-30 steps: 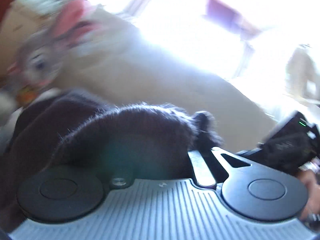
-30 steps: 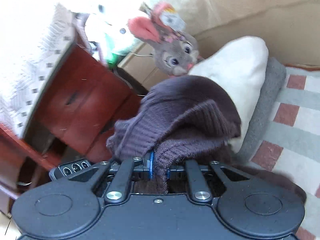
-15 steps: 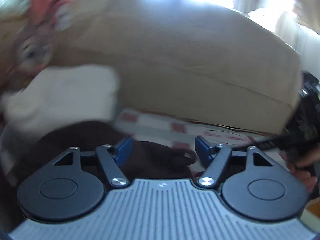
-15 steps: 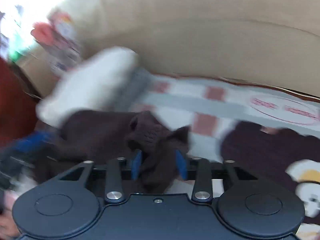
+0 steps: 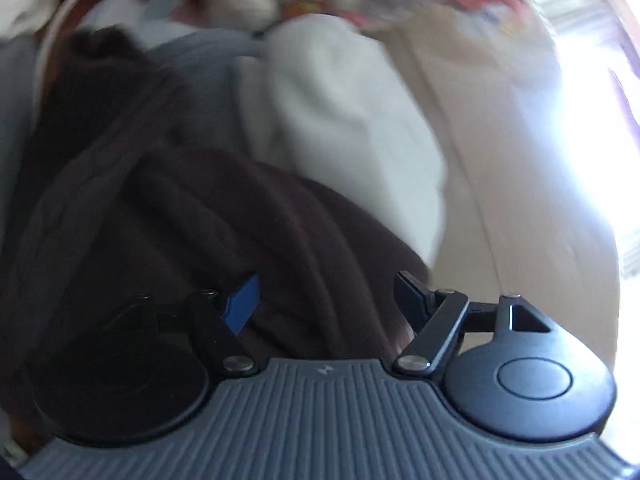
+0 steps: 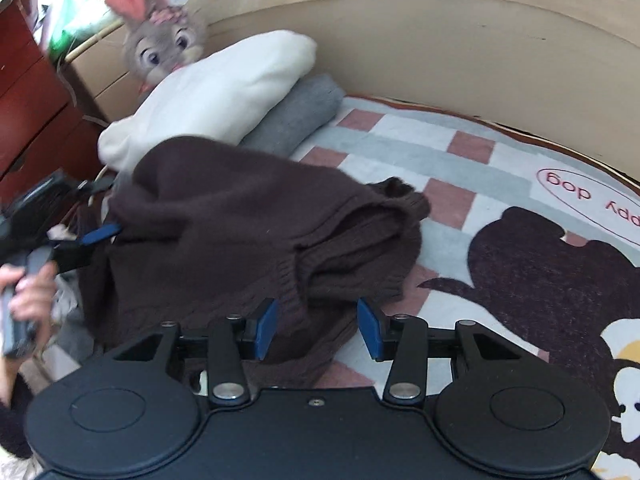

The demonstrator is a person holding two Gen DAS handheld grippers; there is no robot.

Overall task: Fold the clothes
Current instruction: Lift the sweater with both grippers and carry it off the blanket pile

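the right gripper [image 6: 318,328] is spread, its blue pads straddling the near hem of the dark brown knit sweater [image 6: 240,232] without pinching it. the left gripper [image 5: 326,300] is spread too, over the same sweater's folds. the sweater lies bunched on a checked cartoon blanket [image 6: 480,168]. it looks soft, thick and limp, likely to sag, so the ribbed hem seems the best hold. farther left sit a folded white garment [image 6: 224,88] on a grey one [image 6: 296,116], then a plush rabbit [image 6: 160,40] against the beige headboard [image 6: 440,40].
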